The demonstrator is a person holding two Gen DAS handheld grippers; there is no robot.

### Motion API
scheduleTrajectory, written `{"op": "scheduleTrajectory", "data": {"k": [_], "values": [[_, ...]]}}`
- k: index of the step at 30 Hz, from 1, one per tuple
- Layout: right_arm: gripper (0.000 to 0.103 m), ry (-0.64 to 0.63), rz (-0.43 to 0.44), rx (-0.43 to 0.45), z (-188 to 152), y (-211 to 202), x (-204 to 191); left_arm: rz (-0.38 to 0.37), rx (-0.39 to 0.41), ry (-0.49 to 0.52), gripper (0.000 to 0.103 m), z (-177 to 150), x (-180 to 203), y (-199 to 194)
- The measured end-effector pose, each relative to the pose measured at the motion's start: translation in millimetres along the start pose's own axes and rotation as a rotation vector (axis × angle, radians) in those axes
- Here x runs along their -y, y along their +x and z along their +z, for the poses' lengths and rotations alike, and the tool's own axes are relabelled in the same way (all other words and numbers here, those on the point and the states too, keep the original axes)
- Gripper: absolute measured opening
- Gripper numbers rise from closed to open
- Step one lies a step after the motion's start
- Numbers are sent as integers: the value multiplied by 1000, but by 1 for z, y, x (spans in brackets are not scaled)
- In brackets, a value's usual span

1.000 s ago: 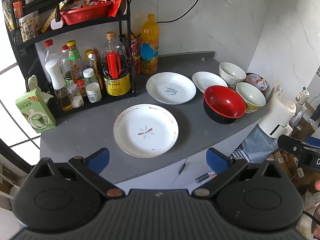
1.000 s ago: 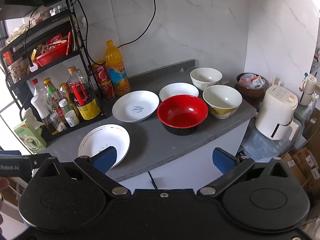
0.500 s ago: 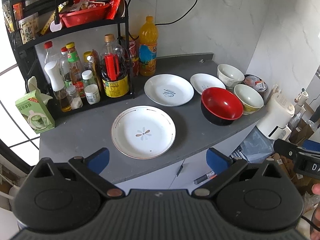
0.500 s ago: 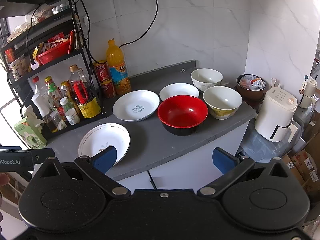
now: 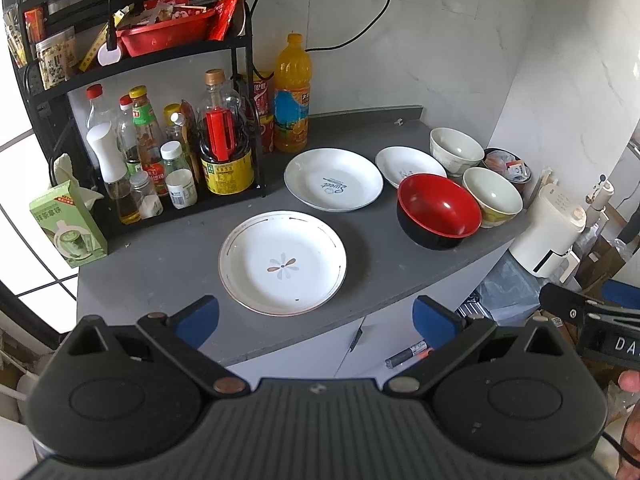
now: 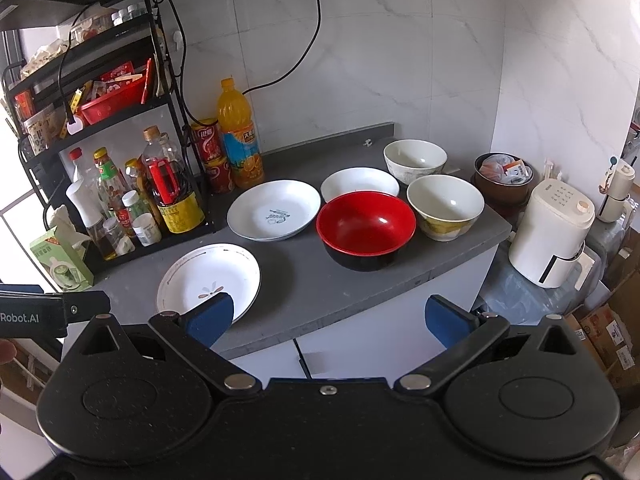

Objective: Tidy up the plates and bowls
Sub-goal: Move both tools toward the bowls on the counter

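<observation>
On the grey counter lie a white flower-pattern plate, a white plate with blue print and a smaller white plate. A red bowl with a black outside, a cream bowl and a white bowl stand to the right. My left gripper is open and empty, in front of the flower plate. My right gripper is open and empty, before the counter's front edge.
A black rack of sauce bottles stands at the back left, with an orange juice bottle and red cans beside it. A green carton sits at the left. A white appliance and a brown pot stand to the right.
Both grippers have drifted slightly; the dishes sit a little lower and further left in the views. Nothing on the counter has moved.
</observation>
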State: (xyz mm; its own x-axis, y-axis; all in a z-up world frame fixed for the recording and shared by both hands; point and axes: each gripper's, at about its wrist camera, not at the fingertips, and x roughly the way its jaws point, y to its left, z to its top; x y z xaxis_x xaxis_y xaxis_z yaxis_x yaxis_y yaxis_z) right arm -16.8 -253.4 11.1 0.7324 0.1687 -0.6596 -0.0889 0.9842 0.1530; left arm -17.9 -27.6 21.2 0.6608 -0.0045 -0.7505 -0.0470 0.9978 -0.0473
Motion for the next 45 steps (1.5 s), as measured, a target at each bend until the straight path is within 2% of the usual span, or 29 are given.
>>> {"op": "scheduleTrajectory", "data": {"k": [10,22,30,39,45], "values": [[103,8,7,19,-2,-2,7,12,11,-1,102,-1,2,-6],[103,-36,57,33,-5,-7,42,51,-15,-43,102,-9,20,-5],[103,-58,62,36,-3,0,77,87,7,-50,102,-12,53,-3],[103,-12,56,51,6,4,126,99,67,-72,102,-6,93,16],[103,2,52,58,15,7,151,95,54,-81,102,-1,120,25]]}}
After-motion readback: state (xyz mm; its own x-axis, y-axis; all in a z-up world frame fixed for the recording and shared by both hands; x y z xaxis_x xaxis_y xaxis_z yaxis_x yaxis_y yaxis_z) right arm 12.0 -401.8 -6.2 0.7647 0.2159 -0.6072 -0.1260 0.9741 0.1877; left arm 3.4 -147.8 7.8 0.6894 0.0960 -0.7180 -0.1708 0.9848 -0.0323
